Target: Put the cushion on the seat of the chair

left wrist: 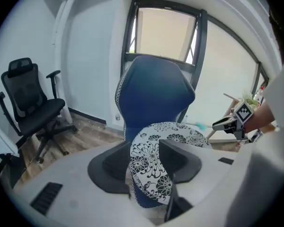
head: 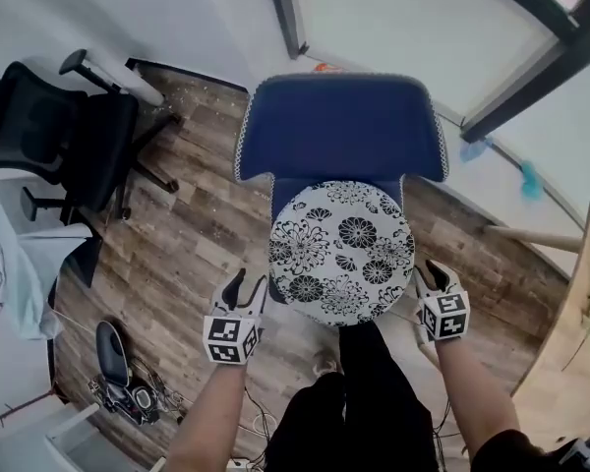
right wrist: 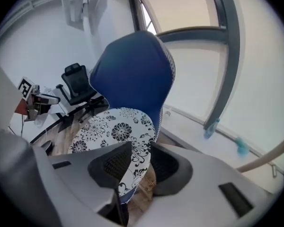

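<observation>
cushion (head: 341, 252): round, floral, over the seat of the blue chair (head: 339, 126), in front of its backrest | left tool (head: 253, 279): clenched on the cushion's rim, left of the chair's seat | right tool (head: 424, 273): jaws opening, cushion's rim between them, right of the seat

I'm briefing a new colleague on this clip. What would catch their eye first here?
The round black-and-white floral cushion at centre, lying over the seat of the blue chair, whose tall back stands behind it. The left gripper clamps its left edge; the right gripper has its jaws opening, with the right edge between them. A black office chair stands at far left.
</observation>
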Demonstrator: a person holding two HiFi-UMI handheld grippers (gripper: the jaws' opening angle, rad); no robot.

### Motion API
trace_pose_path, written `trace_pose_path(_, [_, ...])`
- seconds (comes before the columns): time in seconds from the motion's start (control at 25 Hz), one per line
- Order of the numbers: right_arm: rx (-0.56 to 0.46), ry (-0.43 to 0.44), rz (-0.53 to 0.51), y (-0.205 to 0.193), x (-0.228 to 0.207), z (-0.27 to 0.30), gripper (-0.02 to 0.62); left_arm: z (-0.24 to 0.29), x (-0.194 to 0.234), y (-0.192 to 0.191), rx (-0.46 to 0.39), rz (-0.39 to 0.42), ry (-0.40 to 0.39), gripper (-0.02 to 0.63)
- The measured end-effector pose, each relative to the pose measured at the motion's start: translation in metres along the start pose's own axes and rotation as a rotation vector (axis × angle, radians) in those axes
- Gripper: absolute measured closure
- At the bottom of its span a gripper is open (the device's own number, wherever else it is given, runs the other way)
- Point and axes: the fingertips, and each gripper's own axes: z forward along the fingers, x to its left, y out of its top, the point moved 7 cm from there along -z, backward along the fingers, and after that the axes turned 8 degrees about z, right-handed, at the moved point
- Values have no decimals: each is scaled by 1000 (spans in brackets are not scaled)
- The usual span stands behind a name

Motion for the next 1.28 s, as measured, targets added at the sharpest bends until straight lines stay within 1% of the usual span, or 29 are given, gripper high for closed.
trace_pose_path(0.12, [-75,41,-21,19,19,-46,461,-39,-4,27,-51,24,16,419])
trace_pose_path(0.2, [-126,49,-24,29,29,-77,482,-68,-6,43,-87,48,31,420])
trace_pose_path(0.28, [-180,57,3,37,36,-106,497,-96,-8,54,-118,55,37,420])
trace_pose_path(0.36, [-233,99,63,45,46,-134,513,-122,-9,61,-148,48,35,430])
trace_pose_path(0.4, [-257,124,91,50,52,-147,522,-134,-9,65,-165,47,34,450])
trace_pose_path(0.48, [-302,150,110,64,64,-173,528,-156,-8,72,-197,51,36,514])
trace_pose_path(0.64, [-416,160,74,99,85,-228,541,-195,-11,92,-264,49,36,568])
trace_pose_path(0.72, [-487,147,43,111,93,-258,548,-214,-20,104,-316,49,3,597])
trace_pose_path(0.8, [-541,134,14,117,100,-284,555,-232,-31,117,-370,54,-34,601])
trace_pose_path(0.92, [-580,137,7,124,108,-312,555,-255,-44,142,-449,64,-62,601])
trace_pose_path(1.04, [-605,144,-7,123,122,-339,557,-282,-57,162,-516,80,-65,601])
trace_pose_path(1.2, [-623,161,-13,115,138,-367,560,-317,-69,171,-577,102,-53,601])
trace_pose_path(1.28, [-635,178,-24,117,142,-378,561,-326,-72,176,-590,107,-46,601])
